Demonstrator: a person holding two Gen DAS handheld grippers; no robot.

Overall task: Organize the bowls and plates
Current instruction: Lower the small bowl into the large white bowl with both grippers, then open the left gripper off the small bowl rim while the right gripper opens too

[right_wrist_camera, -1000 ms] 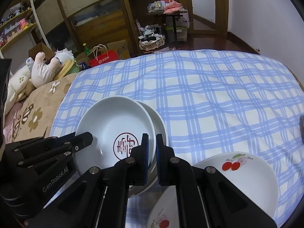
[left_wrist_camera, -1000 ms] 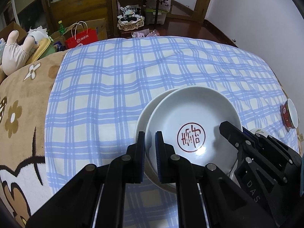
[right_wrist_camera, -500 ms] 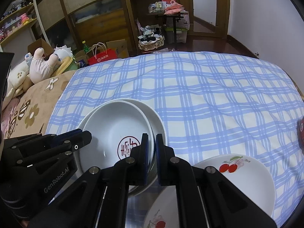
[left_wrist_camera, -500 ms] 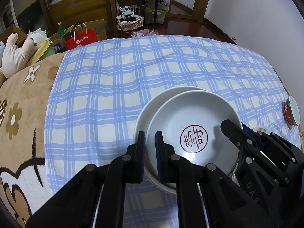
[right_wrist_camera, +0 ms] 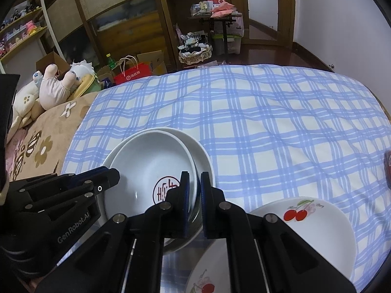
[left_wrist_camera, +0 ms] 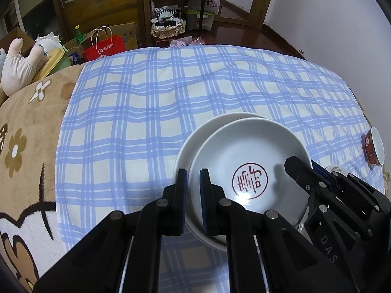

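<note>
Left wrist: both tongs (left_wrist_camera: 193, 180) (right_wrist_camera: 194, 183) pinch the stamped plate's (left_wrist_camera: 246, 151) opposite rims.

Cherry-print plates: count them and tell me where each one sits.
2. One cherry plate lies on the checked cloth right of the right gripper. A second cherry plate sits nearer the camera, partly hidden under the gripper; more could be out of view.
</note>
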